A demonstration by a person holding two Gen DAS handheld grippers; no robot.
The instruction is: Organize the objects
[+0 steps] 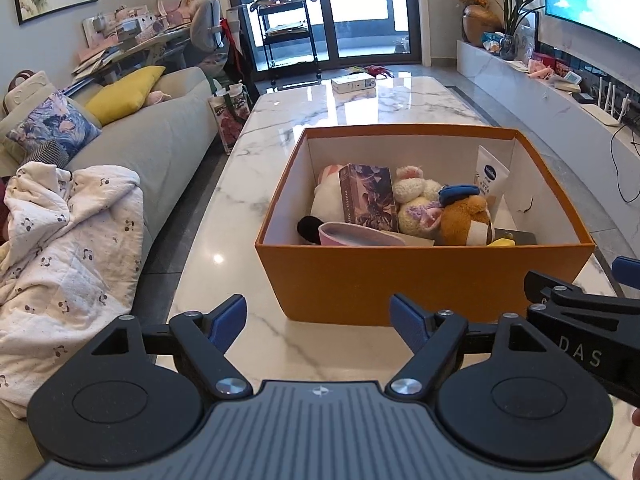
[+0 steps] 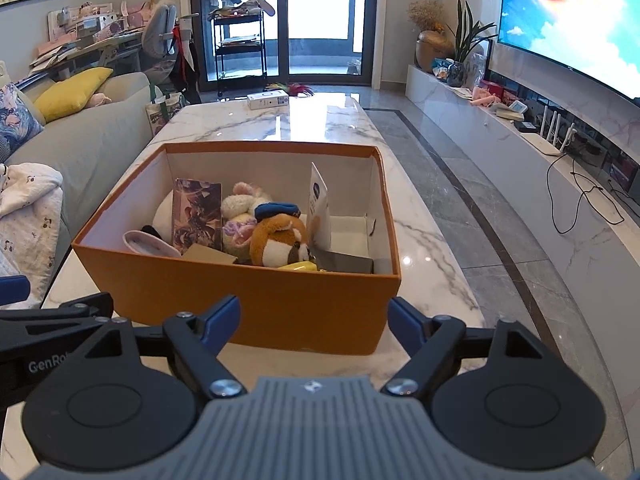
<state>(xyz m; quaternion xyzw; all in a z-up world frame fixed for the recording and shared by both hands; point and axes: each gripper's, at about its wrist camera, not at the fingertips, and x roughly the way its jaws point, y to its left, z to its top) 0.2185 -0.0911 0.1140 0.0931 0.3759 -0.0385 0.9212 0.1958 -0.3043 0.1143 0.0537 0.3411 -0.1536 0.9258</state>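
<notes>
Hovering low at the near counter edge, both grippers face the box w/ fingers spread wide and nothing between them: left gripper sits off the box's near-left corner, right gripper in front of its near wall, toward the right corner. Neither touches cardboard.

Judging by the loaded box and otherwise almost bare counter, sorting looks mostly done; step in hand is prob. either tidying contents or taking the box by its sides. For a 2-handed lift: bring each gripper to an opposite side wall, close on the rim evenly, keep it level so the tube propped at the back-right doesn't tip. If fetching the small white carton at the far end, go around the box, not over it.

Inside, near to far: pink slipper-like thing, brown plush, patterned book, cream plush.

Views differ: left cam shows sofa and blanket beside the counter, plus the right gripper's arm at its edge. Right cam shows the box's outer right side, floor and TV ledge, and a flat tan card near the front wall that's barely visible from the left.
</notes>
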